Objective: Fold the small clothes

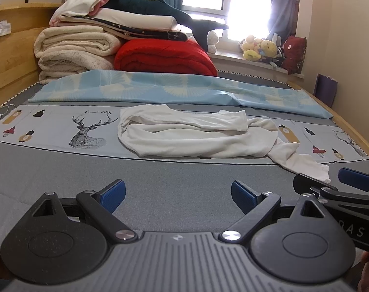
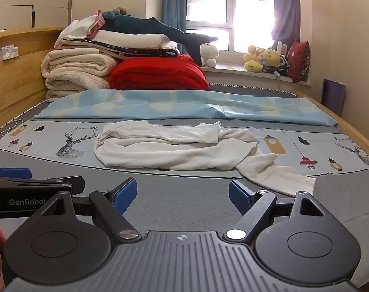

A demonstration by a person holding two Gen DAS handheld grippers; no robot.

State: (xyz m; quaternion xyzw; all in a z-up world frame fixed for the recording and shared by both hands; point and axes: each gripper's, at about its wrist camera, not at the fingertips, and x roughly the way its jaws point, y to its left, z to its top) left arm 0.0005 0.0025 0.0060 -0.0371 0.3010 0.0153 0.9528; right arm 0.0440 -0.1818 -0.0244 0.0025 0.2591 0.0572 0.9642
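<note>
A crumpled white long-sleeved garment lies on the printed sheet in the middle of the bed, one sleeve trailing toward the near right. My left gripper hovers open over the grey mattress, short of the garment, with nothing between its blue pads. My right gripper stands open as well, its right pad close to the sleeve's end but apart from it. In the left wrist view the right gripper shows at the right edge. The left gripper appears at the left of the right wrist view.
Folded blankets and a red quilt are stacked at the far left of the bed. A light blue sheet lies behind the garment. Plush toys sit on the windowsill. A wooden bed frame borders the mattress.
</note>
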